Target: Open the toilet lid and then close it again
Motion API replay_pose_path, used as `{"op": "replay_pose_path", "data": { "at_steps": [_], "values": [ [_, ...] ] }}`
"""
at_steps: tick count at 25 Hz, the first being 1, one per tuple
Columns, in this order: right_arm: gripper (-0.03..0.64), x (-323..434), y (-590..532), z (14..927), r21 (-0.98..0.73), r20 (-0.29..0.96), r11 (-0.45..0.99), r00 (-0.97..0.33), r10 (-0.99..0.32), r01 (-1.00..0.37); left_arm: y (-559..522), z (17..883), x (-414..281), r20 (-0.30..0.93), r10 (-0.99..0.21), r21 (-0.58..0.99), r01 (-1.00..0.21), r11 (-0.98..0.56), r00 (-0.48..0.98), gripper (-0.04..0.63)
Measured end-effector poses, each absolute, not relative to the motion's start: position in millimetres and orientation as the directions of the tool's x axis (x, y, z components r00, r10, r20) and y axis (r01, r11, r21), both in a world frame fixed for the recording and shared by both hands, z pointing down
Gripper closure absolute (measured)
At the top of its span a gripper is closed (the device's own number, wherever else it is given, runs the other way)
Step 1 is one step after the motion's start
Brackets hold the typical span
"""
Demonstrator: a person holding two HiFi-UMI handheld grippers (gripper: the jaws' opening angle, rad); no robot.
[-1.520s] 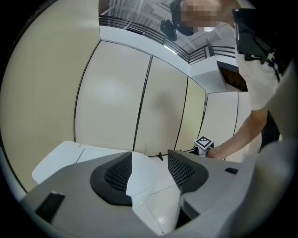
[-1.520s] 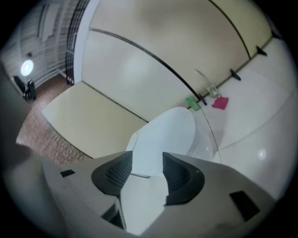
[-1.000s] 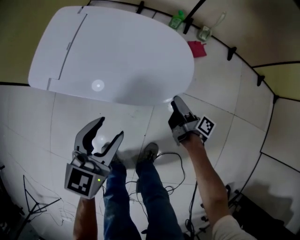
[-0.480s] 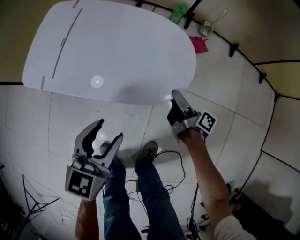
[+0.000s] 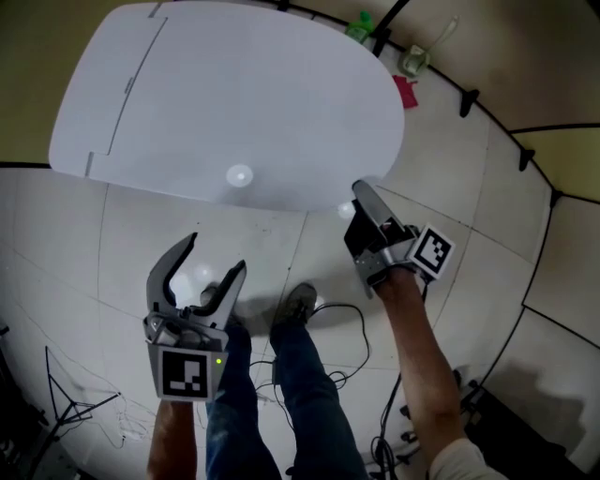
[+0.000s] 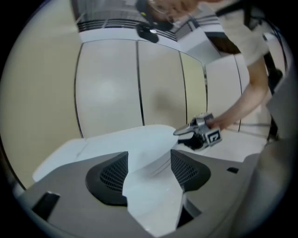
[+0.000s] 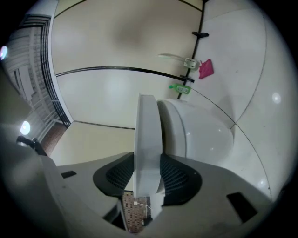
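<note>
Our right hand-held gripper (image 5: 364, 195) has just been closing and now clamps the front edge of the toilet lid (image 5: 234, 103), which lies down over the bowl (image 7: 195, 130). Our left hand-held gripper (image 5: 208, 258) has just been opening: jaws apart, nothing between them, near the lid's front.

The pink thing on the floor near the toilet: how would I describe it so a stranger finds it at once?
Find the big white toilet lid at the top of the head view and follow its right edge to the tiled floor by the wall. The pink thing lies there beside a green bottle and a clear container; it alone is bright pink.
</note>
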State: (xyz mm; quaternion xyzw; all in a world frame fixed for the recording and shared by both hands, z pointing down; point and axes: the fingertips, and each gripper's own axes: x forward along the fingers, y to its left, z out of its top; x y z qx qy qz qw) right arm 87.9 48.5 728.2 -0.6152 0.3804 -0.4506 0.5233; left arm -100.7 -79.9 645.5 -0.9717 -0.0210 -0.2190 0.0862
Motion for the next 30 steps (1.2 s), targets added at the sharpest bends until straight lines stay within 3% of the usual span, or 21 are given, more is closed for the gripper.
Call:
{"op": "replay_pose_path", "data": {
  "at_steps": [3, 5, 7, 12, 15, 16, 22, 25, 30],
  "values": [
    [0.446, 87, 49, 695, -0.981, 0.177, -0.193, 0.279, -0.944, -0.034, -82, 642, -95, 0.446, -0.124, -0.491, 0.126, -0.862, 0.887, 0.312],
    [0.446, 88, 47, 677, -0.973, 0.206, -0.225, 0.267, -0.941, -0.043, -81, 653, -80, 0.447, -0.164, -0.647, 0.192, -0.738, 0.879, 0.239],
    [0.446, 90, 40, 661, -0.967, 0.228, -0.25, 0.258, -0.939, -0.057, -86, 671, -59, 0.456, -0.175, -0.734, 0.257, -0.628, 0.873, 0.191],
    [0.446, 71, 36, 618, -0.954, 0.253, -0.285, 0.253, -0.934, -0.099, -106, 684, -38, 0.409, -0.248, -0.852, 0.271, -0.448, 0.878, 0.192],
    [0.446, 68, 39, 590, -0.952, 0.236, -0.276, 0.258, -0.937, -0.131, -106, 669, -33, 0.38, -0.245, -0.845, 0.227, -0.484, 0.892, 0.312],
    [0.446, 69, 39, 579, -0.953, 0.222, -0.266, 0.262, -0.939, -0.144, -104, 662, -31, 0.376, -0.228, -0.835, 0.222, -0.504, 0.898, 0.32],
    [0.445, 68, 43, 504, -0.972, 0.016, -0.08, 0.277, -0.961, -0.223, -93, 624, -24, 0.389, -0.168, -0.75, 0.206, -0.628, 0.906, 0.321],
    [0.407, 44, 12, 461, -0.945, -0.046, -0.033, 0.235, -0.971, -0.324, -121, 606, -31, 0.393, -0.139, -0.675, 0.183, -0.715, 0.909, 0.322],
    [0.407, -22, -44, 413, -0.777, 0.058, -0.1, 0.088, -0.994, -0.622, -203, 559, -55, 0.37, -0.129, -0.5, 0.08, -0.863, 0.92, 0.333]
  ]
}}
